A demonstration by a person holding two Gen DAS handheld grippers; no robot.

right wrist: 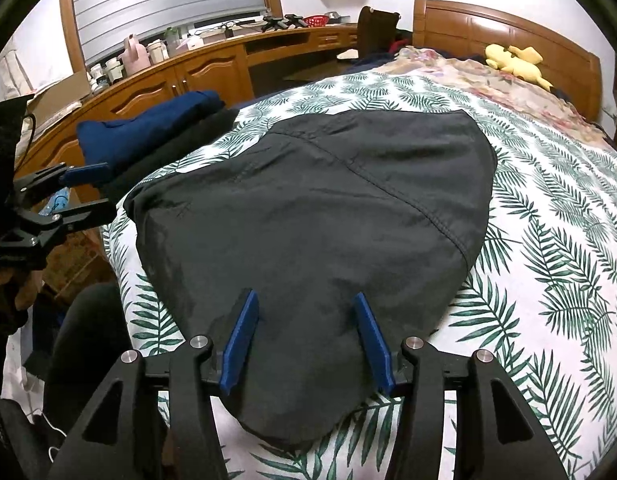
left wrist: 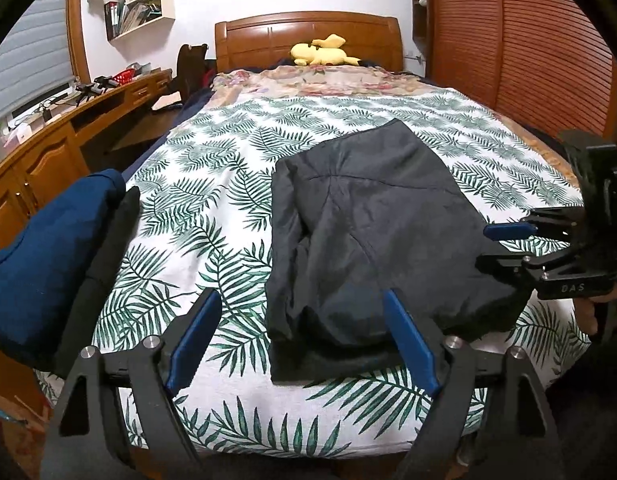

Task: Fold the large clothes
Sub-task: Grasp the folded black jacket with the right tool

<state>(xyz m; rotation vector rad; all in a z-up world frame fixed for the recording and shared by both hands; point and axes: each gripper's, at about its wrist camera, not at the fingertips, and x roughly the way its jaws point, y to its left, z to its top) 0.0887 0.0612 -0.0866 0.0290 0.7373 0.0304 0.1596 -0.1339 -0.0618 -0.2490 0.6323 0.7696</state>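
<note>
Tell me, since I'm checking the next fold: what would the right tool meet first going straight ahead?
Probably the dark jacket on the bed; the right tool sits open just over its near edge, though depth is unclear.

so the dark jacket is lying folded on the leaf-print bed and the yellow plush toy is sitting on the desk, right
Not quite. The yellow plush toy lies at the head of the bed by the wooden headboard, not on the desk. The left wrist view shows it. The dark jacket does lie folded on the leaf-print bed.

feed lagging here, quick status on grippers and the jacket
Left hand-held gripper open, empty. Right hand-held gripper open over jacket, folded on bed. Nothing blocking.
</note>
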